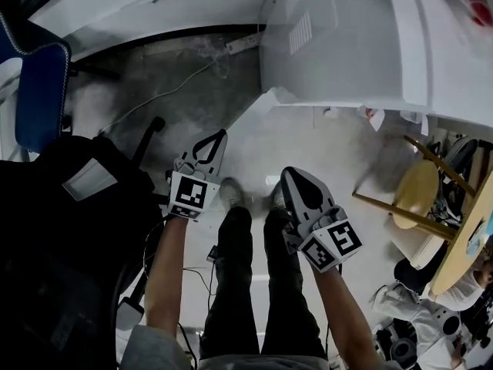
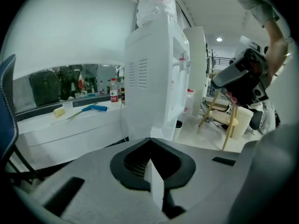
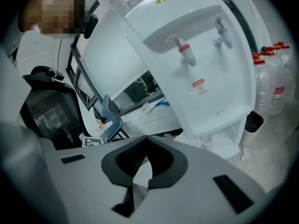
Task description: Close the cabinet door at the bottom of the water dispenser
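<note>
Left claw (image 1: pixel 221 136): jaws together, empty, held over the floor (image 1: pixel 323 149) just beside the person's legs (image 1: pixel 266 284).
Right claw (image 1: pixel 290 176): jaws likewise together, empty.
Water dispenser (image 3: pixel 196 64): white, upright, ahead of both claws and apart from them. Its bottom cabinet compartment (image 3: pixel 229 143) stands open (the door itself is not clearly made out).

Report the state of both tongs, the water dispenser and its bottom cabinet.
Left tongs: shut, nothing between them.
Right tongs: shut, nothing between them.
Water dispenser: standing upright, apart from both tongs.
Bottom cabinet: open, its inside showing.
</note>
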Demonstrator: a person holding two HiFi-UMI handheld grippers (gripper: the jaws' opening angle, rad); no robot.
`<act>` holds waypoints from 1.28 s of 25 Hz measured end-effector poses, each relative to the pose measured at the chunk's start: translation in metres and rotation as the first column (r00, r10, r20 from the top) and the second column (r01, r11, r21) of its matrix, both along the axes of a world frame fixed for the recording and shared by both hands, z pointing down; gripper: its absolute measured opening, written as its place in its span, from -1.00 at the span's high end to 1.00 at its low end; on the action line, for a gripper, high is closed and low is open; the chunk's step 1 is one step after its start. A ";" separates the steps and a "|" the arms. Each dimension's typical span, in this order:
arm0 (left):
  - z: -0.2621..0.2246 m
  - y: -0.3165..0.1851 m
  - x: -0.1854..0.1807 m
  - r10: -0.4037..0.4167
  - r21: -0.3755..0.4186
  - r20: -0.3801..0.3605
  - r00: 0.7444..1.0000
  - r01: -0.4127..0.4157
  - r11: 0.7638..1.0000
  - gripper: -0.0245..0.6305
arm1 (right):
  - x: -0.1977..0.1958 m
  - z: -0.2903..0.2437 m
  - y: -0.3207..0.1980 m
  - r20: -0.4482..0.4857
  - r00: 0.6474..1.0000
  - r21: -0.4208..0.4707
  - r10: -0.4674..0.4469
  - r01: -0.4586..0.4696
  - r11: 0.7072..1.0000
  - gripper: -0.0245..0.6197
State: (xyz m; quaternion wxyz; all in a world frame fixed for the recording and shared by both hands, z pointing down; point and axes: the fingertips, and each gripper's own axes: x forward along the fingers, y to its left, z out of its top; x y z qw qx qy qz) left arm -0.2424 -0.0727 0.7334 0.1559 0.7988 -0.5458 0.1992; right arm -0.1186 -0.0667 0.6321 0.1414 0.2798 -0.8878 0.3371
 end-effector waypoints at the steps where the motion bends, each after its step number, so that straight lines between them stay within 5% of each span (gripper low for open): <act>1: 0.010 0.000 0.000 0.022 -0.010 0.016 1.000 -0.022 1.000 0.91 | 0.002 0.003 0.001 -0.001 1.000 -0.003 0.000 0.000 1.000 0.89; 8: 0.068 -0.012 -0.017 0.023 -0.116 0.005 1.000 -0.022 0.993 0.91 | 0.016 0.027 0.004 -0.026 1.000 -0.025 -0.002 0.002 1.000 0.89; 18: 0.100 -0.014 -0.002 0.200 -0.233 -0.036 0.979 -0.203 0.951 0.91 | 0.016 0.033 0.002 -0.029 1.000 -0.031 0.002 -0.003 1.000 0.89; 32: 0.104 0.002 0.033 0.211 -0.253 -0.132 0.969 -0.239 0.937 0.91 | 0.031 0.035 0.002 -0.027 1.000 -0.026 0.001 -0.002 1.000 0.89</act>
